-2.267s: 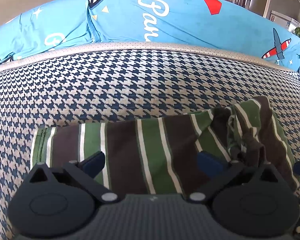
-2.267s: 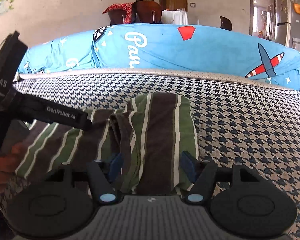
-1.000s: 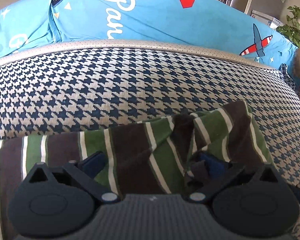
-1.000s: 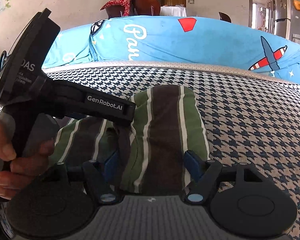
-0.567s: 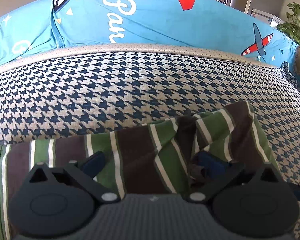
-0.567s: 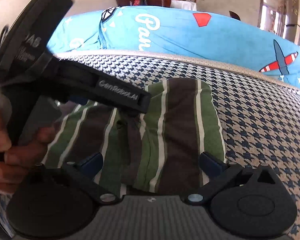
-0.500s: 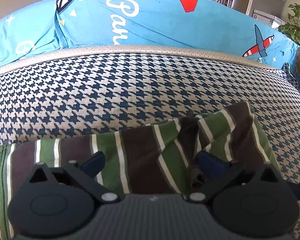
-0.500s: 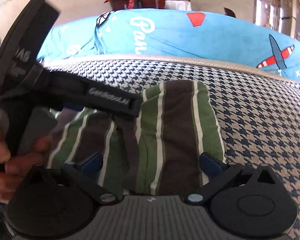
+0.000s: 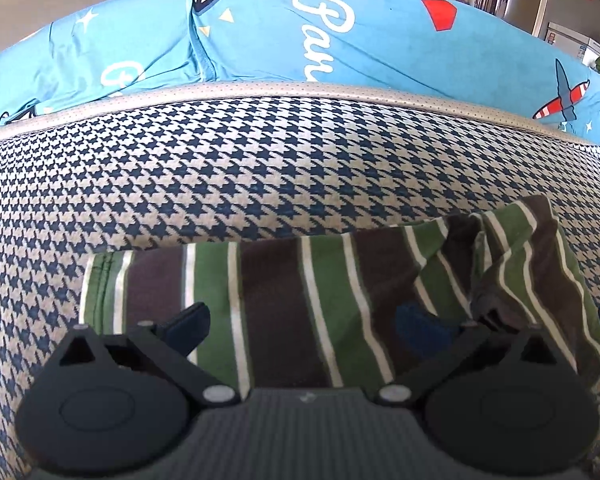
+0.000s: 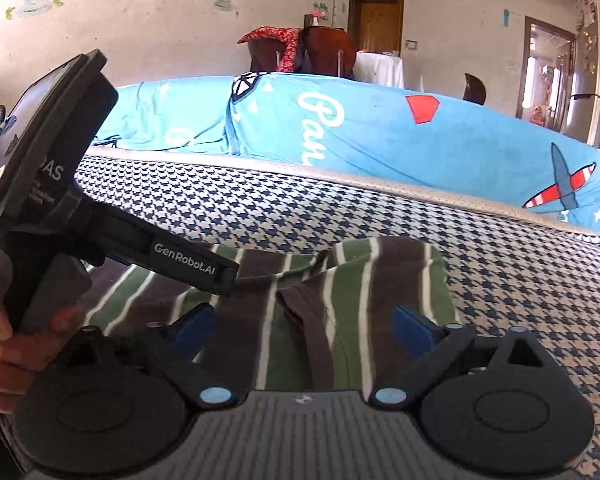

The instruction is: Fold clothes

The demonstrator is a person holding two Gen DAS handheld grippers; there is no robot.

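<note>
Striped garment (image 9: 300, 300) flat on houndstooth cushion (image 9: 260, 168), right end bunched. Left gripper (image 9: 304, 320) over it, jaws spread wide, nothing held. Right gripper (image 10: 300, 326) likewise spread, empty, above bunched end.

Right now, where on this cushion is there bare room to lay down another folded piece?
Free: the houndstooth cushion between the striped garment and the blue cover, and the patch right of the garment. Crowded: the near edge, where the open left gripper and right gripper sit.

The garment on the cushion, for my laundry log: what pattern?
Garment: brown and green stripes with thin white lines, clearest in the left wrist view.
</note>
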